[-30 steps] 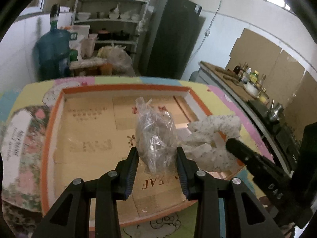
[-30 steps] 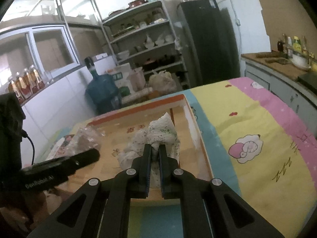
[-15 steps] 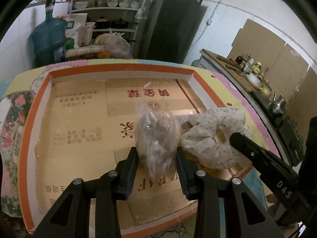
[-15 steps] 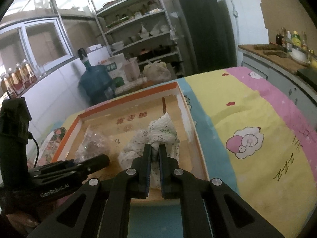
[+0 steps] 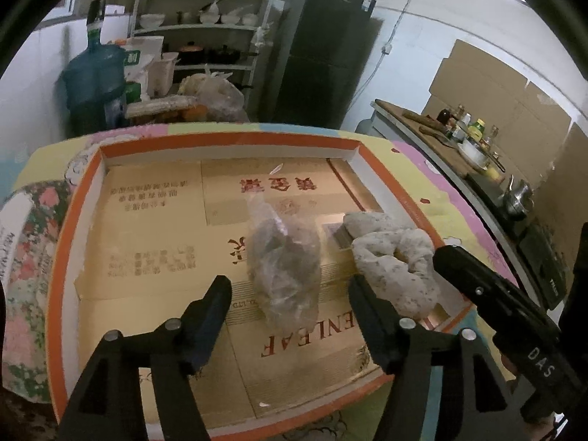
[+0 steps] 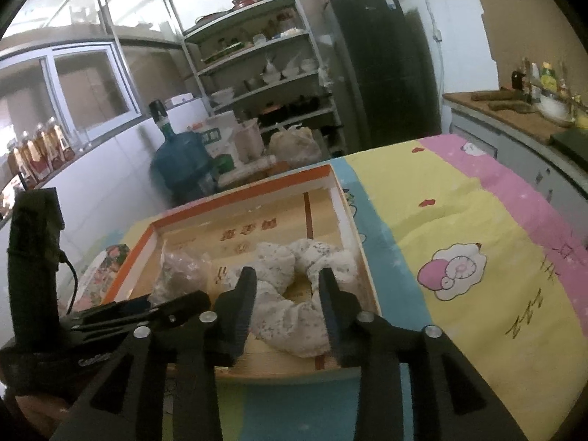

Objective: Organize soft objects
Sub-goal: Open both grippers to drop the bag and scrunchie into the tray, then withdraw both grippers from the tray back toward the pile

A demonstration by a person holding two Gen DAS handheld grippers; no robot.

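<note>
A crumpled clear plastic bag [image 5: 283,257] lies on the cardboard floor of an orange-rimmed box [image 5: 58,257]. My left gripper [image 5: 290,290] stands over it with its jaws opening, the pads clear of the bag on both sides. To the bag's right rests a white floral cloth [image 5: 395,257]. In the right wrist view the same cloth [image 6: 290,294] lies in the box's near right corner [image 6: 367,275], and my right gripper [image 6: 288,277] has its jaws opening around it, the pads off the fabric. The plastic bag [image 6: 180,275] sits left of it.
The box sits on a table covered with a yellow, pink and blue cartoon cloth [image 6: 459,220]. A flowered package [image 5: 22,239] lies left of the box. Beyond stand a blue water jug [image 5: 93,77], shelves [image 6: 257,70], a dark fridge [image 5: 323,51] and a counter with bottles [image 5: 459,132].
Both grippers have lowered their loads into the box and opened. The plastic bag and the floral cloth now lie loose on the cardboard floor.
</note>
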